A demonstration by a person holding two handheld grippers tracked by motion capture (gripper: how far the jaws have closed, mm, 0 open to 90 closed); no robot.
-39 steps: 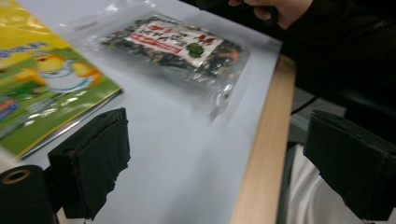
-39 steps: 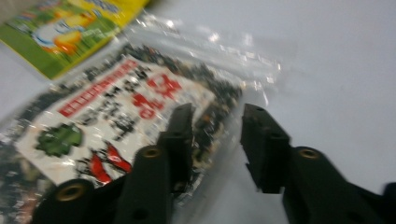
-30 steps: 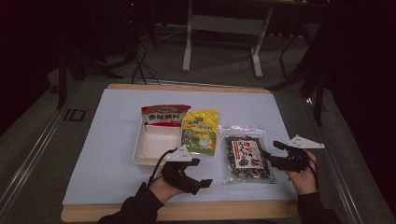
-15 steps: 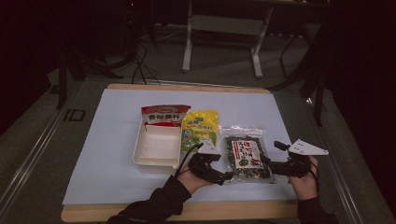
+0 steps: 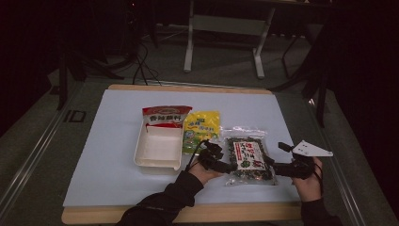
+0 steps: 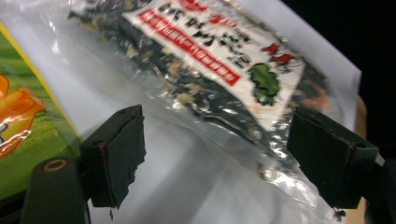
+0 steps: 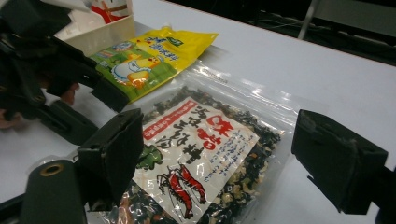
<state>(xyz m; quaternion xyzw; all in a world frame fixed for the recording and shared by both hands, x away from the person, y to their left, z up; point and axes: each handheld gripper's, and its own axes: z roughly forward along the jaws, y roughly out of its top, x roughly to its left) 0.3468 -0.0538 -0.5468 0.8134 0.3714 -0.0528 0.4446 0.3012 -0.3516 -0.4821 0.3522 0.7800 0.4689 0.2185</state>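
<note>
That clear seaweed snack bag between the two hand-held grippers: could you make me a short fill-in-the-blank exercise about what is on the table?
1. The label of the clear seaweed bag shows a red ____.
2. The left gripper comes at the bag from its left edge, next to the ____ packet.
3. The white tray holds ____.
4. The jaws of the right gripper stand ____ beside the bag.

Missing words: shrimp; yellow; nothing; open

The left gripper [image 5: 229,165] has swung from below the white tray [image 5: 159,149] across to the seaweed bag's [image 5: 248,155] left edge; its jaws have just been closing — the edge lies between them.
</note>
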